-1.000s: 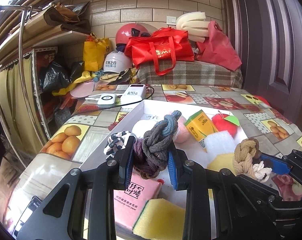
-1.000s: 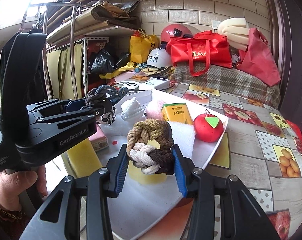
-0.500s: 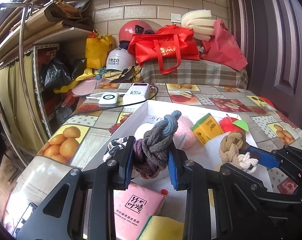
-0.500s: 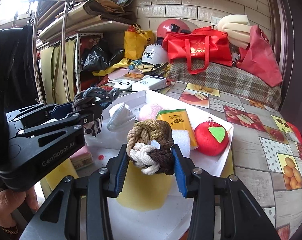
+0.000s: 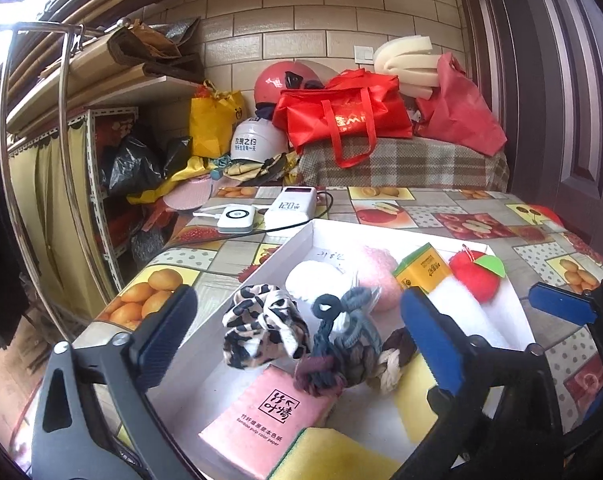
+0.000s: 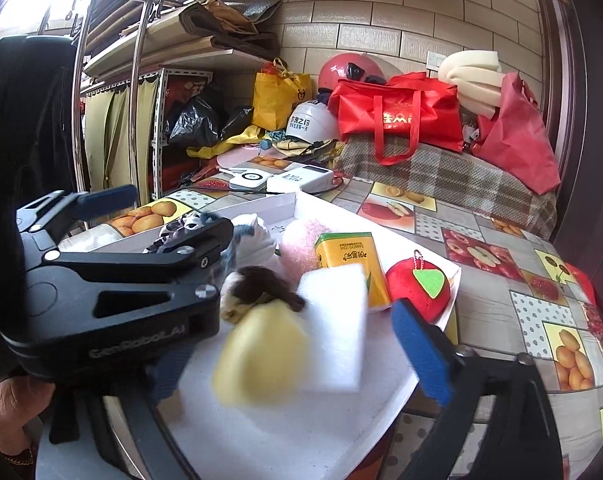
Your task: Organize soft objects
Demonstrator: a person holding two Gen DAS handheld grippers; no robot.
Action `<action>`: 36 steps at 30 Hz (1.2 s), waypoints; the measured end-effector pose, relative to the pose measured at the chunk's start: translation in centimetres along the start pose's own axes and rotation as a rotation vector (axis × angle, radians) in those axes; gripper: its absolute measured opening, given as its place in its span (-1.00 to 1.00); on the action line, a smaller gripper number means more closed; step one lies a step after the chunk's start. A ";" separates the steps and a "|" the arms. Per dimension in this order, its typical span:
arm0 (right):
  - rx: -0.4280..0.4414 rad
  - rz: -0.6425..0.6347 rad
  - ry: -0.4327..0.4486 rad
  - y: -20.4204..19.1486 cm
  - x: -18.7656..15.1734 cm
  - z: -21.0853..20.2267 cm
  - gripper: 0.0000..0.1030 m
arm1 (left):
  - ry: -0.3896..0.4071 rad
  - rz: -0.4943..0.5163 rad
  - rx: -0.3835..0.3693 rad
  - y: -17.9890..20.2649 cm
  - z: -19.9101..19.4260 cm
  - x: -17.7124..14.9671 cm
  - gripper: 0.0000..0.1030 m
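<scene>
Left wrist view: the left claw is springing apart, and the grey braided knot it pinched a moment ago now lies loose between its pads in the white tray. The right claw is spreading too, its brown braid dropped just ahead. Both drops look finished. Only the right wrist view shows the hand gripping the left claw.

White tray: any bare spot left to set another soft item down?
Bare floor shows at the white tray near corner, in front of the white foam block and yellow sponge. Its middle and far end are crowded: braided rope knots, leopard scrunchie, juice carton, plush apple.
</scene>
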State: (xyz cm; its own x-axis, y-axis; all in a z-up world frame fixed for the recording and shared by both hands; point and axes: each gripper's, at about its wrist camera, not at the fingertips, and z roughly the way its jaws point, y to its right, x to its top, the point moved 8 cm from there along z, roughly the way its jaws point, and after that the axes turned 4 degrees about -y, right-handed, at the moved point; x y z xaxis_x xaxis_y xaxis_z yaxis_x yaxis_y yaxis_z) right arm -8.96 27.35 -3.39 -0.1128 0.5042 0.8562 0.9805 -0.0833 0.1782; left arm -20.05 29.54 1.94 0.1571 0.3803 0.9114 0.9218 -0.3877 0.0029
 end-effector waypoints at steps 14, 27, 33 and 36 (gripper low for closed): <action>0.000 0.076 0.048 1.5 -0.2 -1.4 1.00 | 0.003 -0.041 -0.004 -0.7 -1.3 -0.4 1.00; -0.038 0.098 0.032 3.1 -3.1 -5.3 0.99 | -0.057 -0.028 -0.128 3.2 -4.6 -2.5 1.00; -0.063 0.145 0.027 5.6 -4.7 -8.1 0.99 | -0.028 0.055 -0.164 6.4 -7.4 -3.2 1.00; -0.065 0.267 0.019 8.4 -5.8 -9.2 0.99 | -0.029 0.115 -0.146 7.8 -8.2 -3.6 1.00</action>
State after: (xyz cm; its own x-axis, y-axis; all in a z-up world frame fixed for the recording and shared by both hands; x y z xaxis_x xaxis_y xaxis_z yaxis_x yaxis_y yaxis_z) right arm -1.54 15.83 -2.44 0.1443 0.4410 0.8858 0.9636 -0.2661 -0.0244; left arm -16.31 18.28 2.05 0.2709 0.3496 0.8969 0.8362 -0.5471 -0.0393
